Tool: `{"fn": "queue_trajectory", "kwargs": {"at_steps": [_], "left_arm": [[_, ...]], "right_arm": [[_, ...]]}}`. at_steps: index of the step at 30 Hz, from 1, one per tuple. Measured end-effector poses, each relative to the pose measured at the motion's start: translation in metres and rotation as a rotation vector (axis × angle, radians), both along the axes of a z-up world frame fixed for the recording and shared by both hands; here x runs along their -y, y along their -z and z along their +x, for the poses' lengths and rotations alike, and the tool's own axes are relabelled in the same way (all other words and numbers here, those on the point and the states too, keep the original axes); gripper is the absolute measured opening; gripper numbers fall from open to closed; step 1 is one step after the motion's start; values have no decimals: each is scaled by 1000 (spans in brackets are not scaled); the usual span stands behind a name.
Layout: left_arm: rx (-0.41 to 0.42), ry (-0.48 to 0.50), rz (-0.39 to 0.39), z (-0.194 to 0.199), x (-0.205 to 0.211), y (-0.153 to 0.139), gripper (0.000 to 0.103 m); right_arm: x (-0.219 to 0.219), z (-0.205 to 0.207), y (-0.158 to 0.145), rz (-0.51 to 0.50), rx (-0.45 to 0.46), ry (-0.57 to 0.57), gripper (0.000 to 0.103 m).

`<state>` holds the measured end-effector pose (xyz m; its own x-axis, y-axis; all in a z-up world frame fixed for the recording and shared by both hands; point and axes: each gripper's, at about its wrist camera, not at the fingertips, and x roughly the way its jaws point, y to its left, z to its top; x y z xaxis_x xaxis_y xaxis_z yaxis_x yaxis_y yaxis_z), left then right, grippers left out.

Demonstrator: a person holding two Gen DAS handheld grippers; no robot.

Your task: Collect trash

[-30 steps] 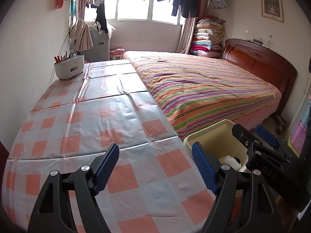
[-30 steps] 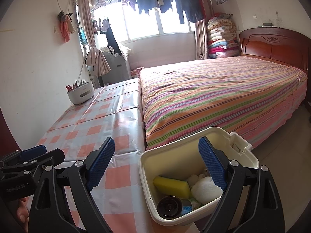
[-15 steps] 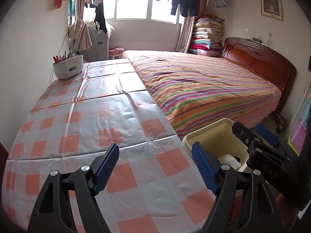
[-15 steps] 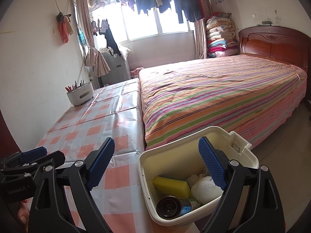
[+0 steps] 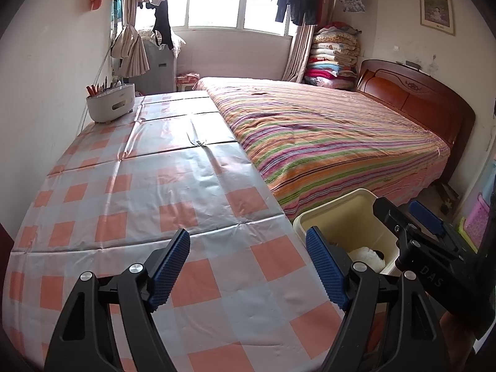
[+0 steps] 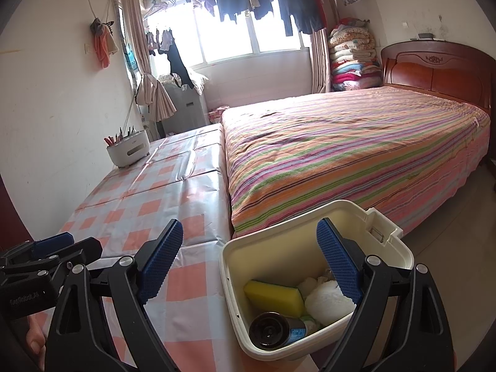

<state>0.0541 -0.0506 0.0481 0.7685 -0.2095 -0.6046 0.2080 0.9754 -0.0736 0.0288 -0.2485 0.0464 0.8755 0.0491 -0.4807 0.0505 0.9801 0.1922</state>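
While both claws gape empty, the right claw (image 6: 249, 265) hangs over the trash bin (image 6: 384, 232).

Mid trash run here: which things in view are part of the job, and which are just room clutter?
Job:
cream bin
yellow sponge in it
white wad in it
dark can in it
left gripper, open
right gripper, open

Just there:
white pen holder on checked tablecloth
striped bed
folded quilts

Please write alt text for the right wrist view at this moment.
The open right hand-held gripper hovers over a cream bin beside a checkered table, holding nothing. Inside the bin lie a yellow sponge, a white wad and a dark can. A striped bed fills the room behind.
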Motion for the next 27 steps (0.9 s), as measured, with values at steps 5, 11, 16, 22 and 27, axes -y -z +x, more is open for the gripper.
{"fn": "queue_trajectory", "kwargs": {"at_steps": [5,11,16,22,27], "left_arm": [[13,3,32,-1,3,-1,75],[-2,25,35,-2,6,0,75],[0,38,39,-3,8,1,75],[23,67,33,-6,12,-1,75],[86,78,57,-13,17,-5,75]], "right_arm": [[0,0,0,1,1,-1,87],[0,1,1,-3,0,-2,87],[1,1,3,-2,-1,-5,87],[0,1,3,-4,1,-8,87],[0,1,3,-4,2,-7,87]]}}
